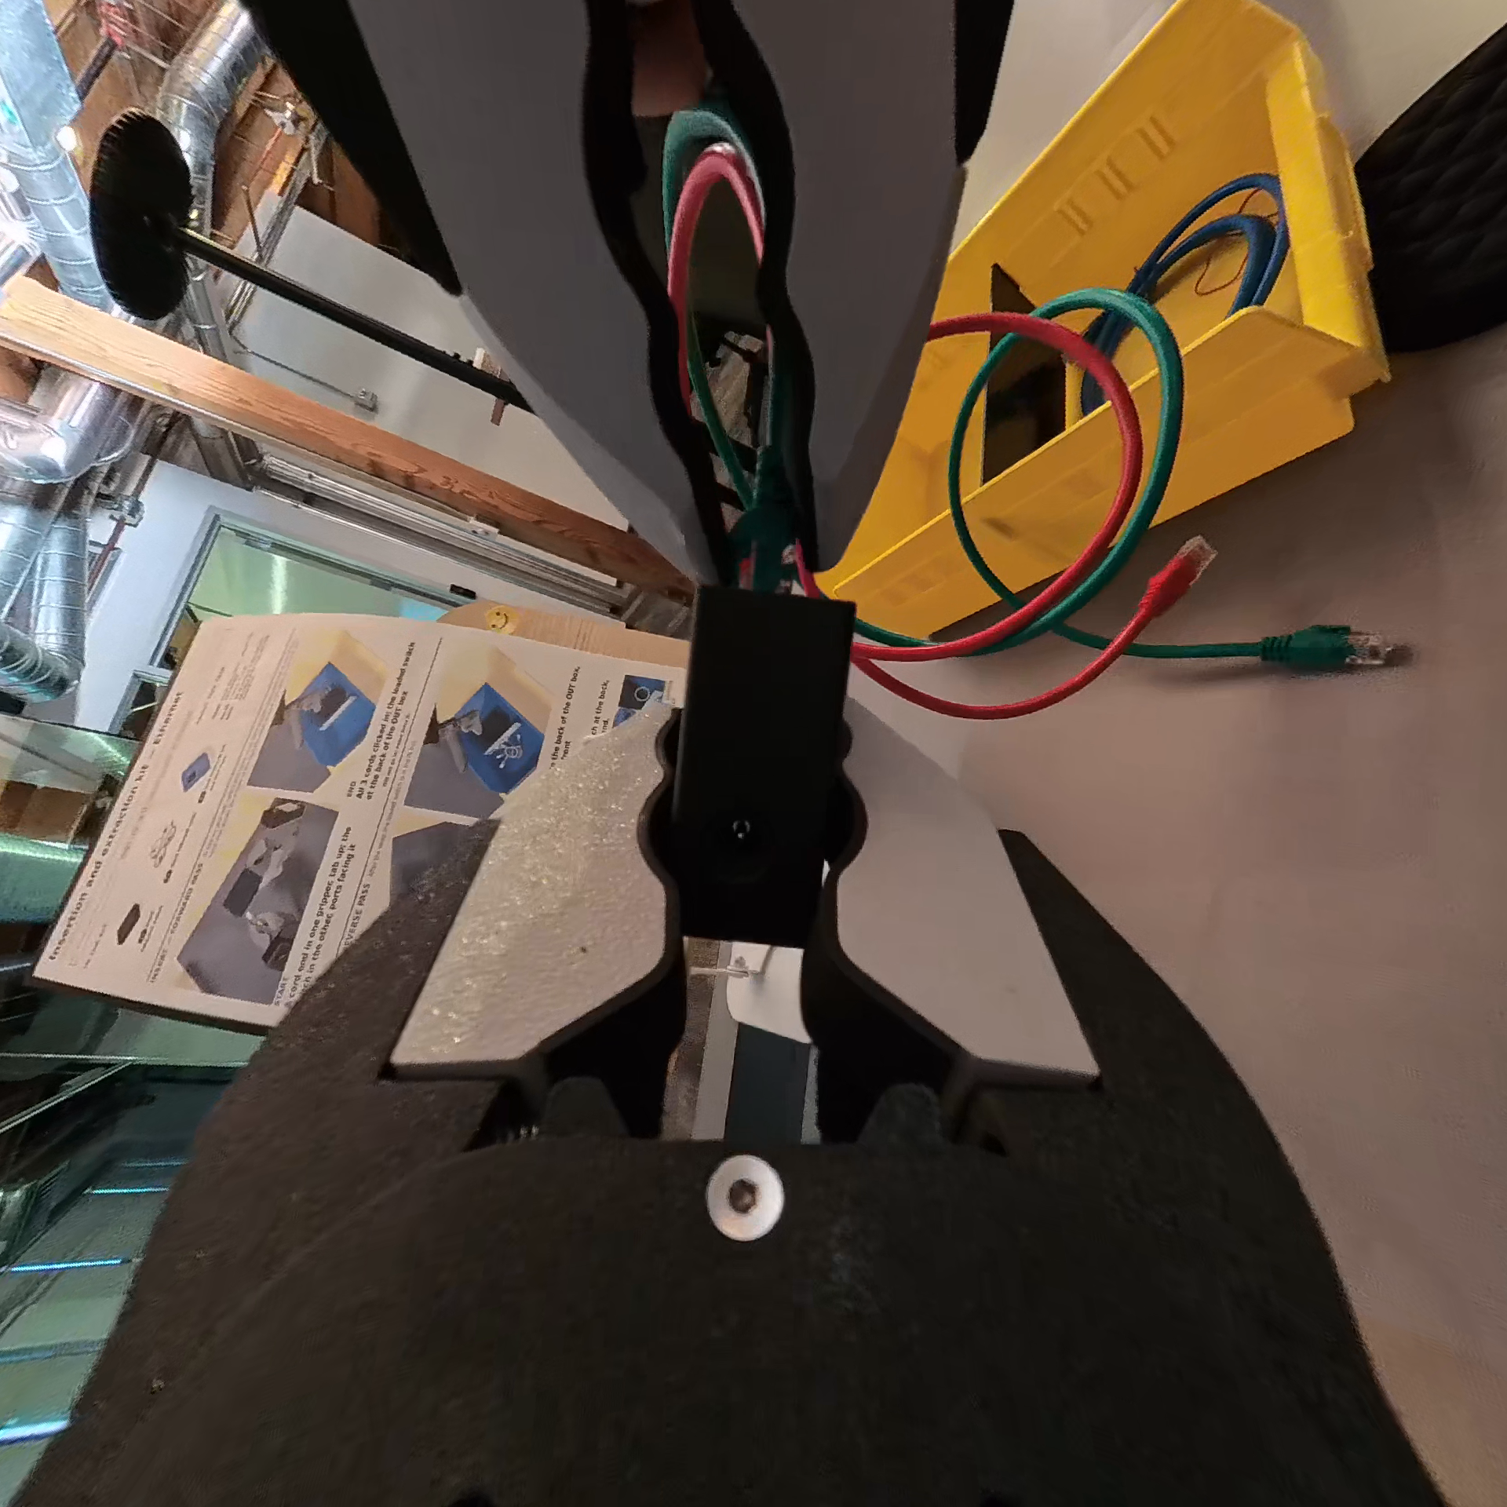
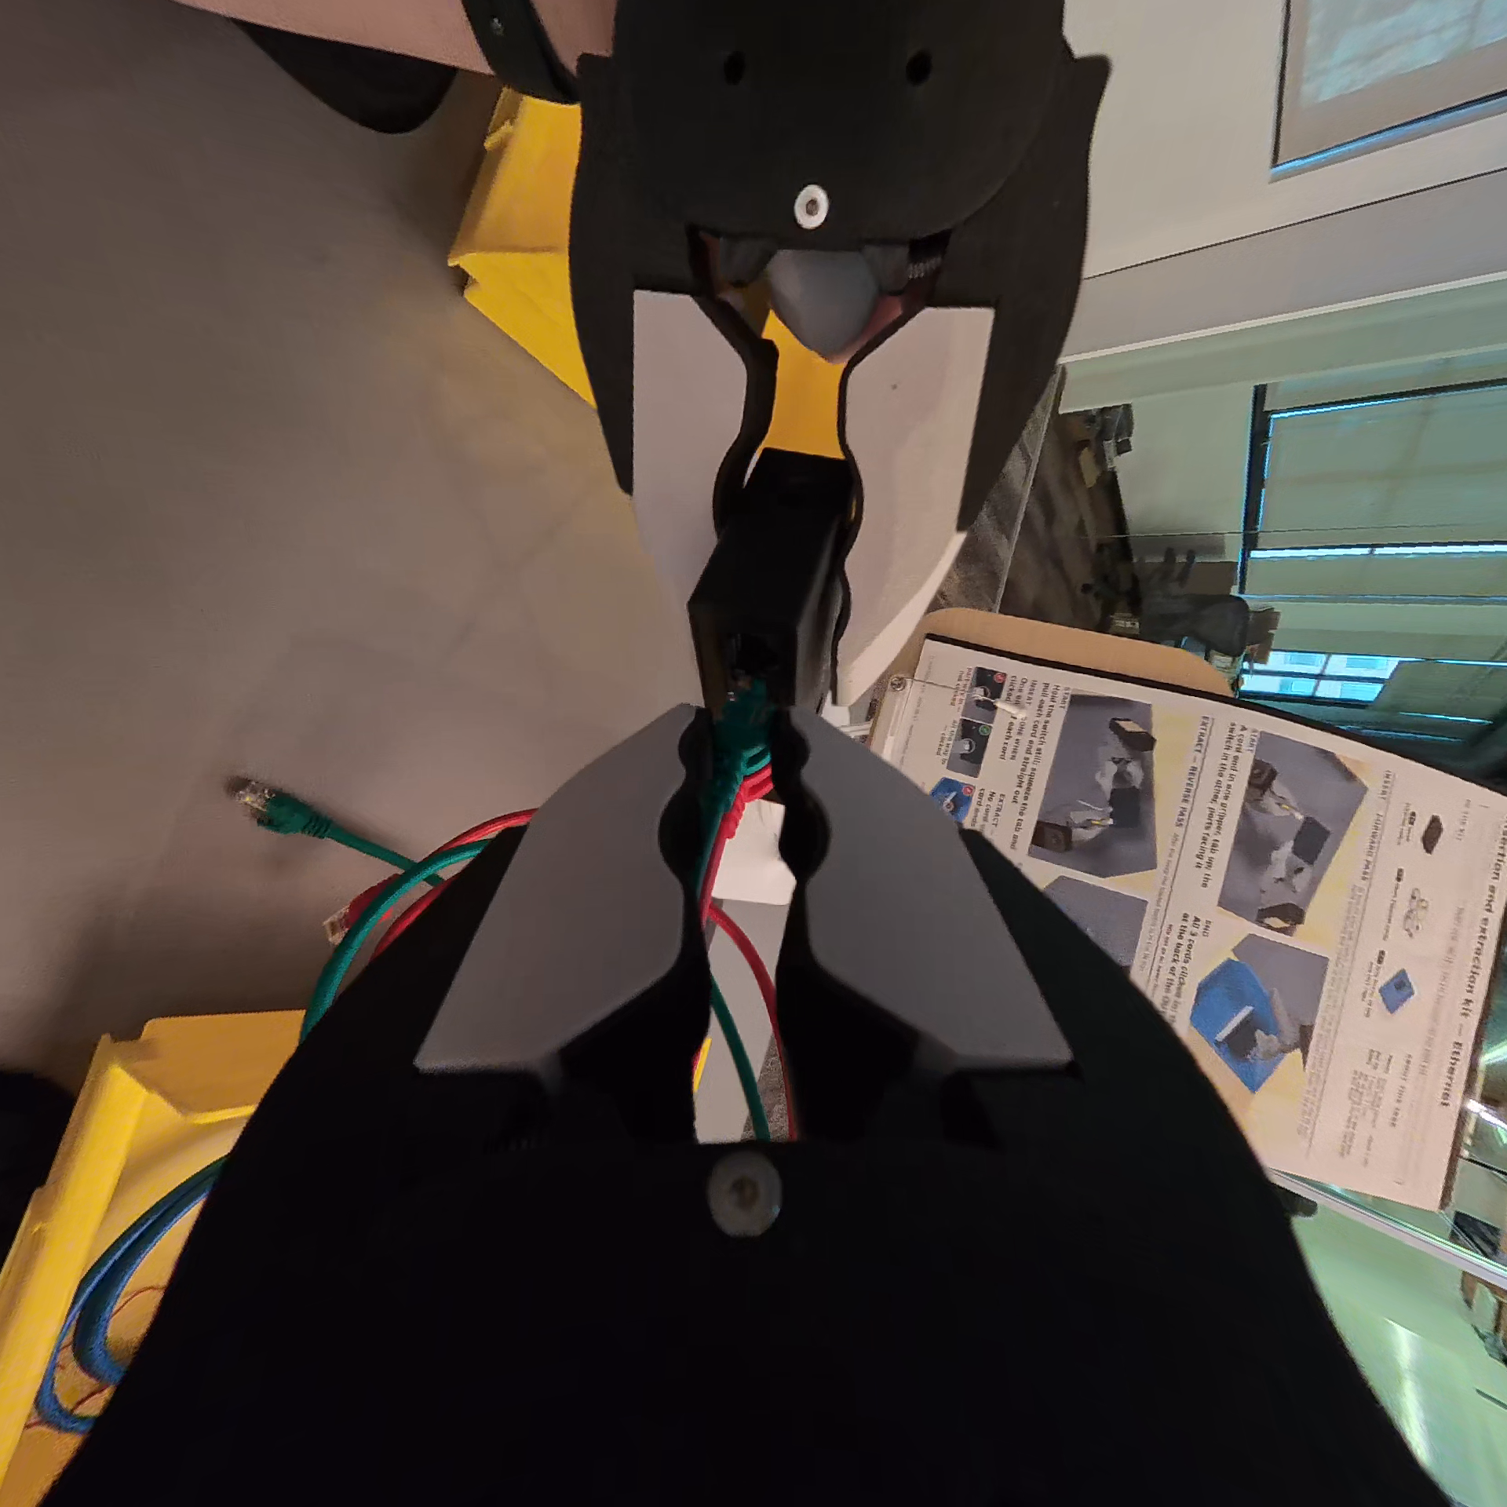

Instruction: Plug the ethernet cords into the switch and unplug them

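- Switch (image 1: 762, 734): black plastic casing, smooth, slight sheen
- Left gripper (image 1: 754, 824): black body matt and grainy; finger pads (image 1: 554, 881) pale grey, one sparkling and rough
- Right gripper (image 2: 738, 734): matt black body, smooth grey pad faces
- Green cord (image 1: 1060, 522) and red cord (image 1: 1019, 685): smooth rubbery jackets, clear glossy plastic plugs
- Bin (image 1: 1182, 269): yellow plastic, smooth, moulded ribs
- Table (image 1: 1223, 938): grey, matt, even
- Instruction sheet (image 1: 245, 815): printed paper, slight gloss
- Ducting (image 1: 49, 204): shiny ribbed metal
- Beam (image 1: 245, 408): bare grained wood

Left tongs (image 1: 754, 783) clamped; right tongs (image 2: 738, 734) nearly closed, facing.
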Available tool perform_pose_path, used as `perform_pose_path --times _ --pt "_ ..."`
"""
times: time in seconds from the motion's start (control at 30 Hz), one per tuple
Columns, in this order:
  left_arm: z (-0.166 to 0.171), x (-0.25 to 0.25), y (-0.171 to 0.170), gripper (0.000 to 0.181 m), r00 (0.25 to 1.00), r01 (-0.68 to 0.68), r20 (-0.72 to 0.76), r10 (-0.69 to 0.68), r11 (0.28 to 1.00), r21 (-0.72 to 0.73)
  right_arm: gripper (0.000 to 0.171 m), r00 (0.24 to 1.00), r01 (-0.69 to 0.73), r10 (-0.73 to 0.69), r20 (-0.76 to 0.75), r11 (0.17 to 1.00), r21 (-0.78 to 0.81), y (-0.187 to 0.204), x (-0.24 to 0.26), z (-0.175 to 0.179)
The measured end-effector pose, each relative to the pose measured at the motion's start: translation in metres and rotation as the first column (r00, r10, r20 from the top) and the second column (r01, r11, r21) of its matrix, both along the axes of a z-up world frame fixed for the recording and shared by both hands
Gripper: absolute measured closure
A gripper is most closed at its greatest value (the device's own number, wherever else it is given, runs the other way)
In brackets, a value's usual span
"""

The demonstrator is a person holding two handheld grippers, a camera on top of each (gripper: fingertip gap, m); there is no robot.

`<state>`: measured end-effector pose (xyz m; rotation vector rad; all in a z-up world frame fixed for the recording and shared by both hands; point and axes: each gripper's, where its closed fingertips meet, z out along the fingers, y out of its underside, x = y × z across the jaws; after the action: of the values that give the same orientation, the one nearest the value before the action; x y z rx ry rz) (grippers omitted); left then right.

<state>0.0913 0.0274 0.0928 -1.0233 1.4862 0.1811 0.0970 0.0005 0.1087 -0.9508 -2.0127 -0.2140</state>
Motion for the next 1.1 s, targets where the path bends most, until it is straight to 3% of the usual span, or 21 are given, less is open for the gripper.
perform_pose_path --times 0.67,0.7,0.73,0.77,0.8,0.9,1.03,1.1 --pt "-0.02 0.014 0.011 0.151 0.999 -0.01 -0.052 0.008 0.999 -0.043 0.157 0.985 0.043 -0.04 0.168 0.999 -0.013 0.007 0.024 -0.022" --pt "-0.011 -0.001 0.028 0.151 0.991 -0.13 -0.018 0.131 0.991 0.023 0.157 0.97 0.043 -0.015 0.241 0.993 -0.112 -0.004 0.033 -0.041" --pt "-0.001 -0.021 0.036 0.152 0.983 -0.182 0.031 0.181 0.983 0.02 0.157 0.96 0.04 -0.021 0.28 0.997 -0.062 0.0 0.04 -0.055" --pt "0.008 -0.033 0.031 0.152 0.985 -0.129 0.11 0.133 0.991 -0.043 0.157 0.958 0.045 -0.049 0.282 0.999 0.022 0.009 0.045 -0.061" --pt "0.017 -0.04 0.02 0.152 0.983 -0.065 0.17 0.074 0.996 -0.059 0.157 0.968 0.053 -0.053 0.246 0.999 0.005 0.009 0.048 -0.063" --pt "0.029 -0.054 0.013 0.152 0.976 -0.091 0.199 0.093 0.996 -0.017 0.157 0.996 0.071 -0.068 0.055 0.996 -0.045 0.006 0.054 -0.036" --pt "0.023 -0.064 0.022 0.152 0.974 -0.161 0.159 0.163 0.987 -0.025 0.157 0.969 0.153 -0.15 -0.198 0.988 -0.002 0.002 0.097 0.071" --pt "0.024 -0.07 0.028 0.152 0.966 -0.187 0.176 0.189 0.982 -0.03 0.157 0.949 0.213 -0.205 -0.24 0.977 0.008 0.004 0.126 0.109"
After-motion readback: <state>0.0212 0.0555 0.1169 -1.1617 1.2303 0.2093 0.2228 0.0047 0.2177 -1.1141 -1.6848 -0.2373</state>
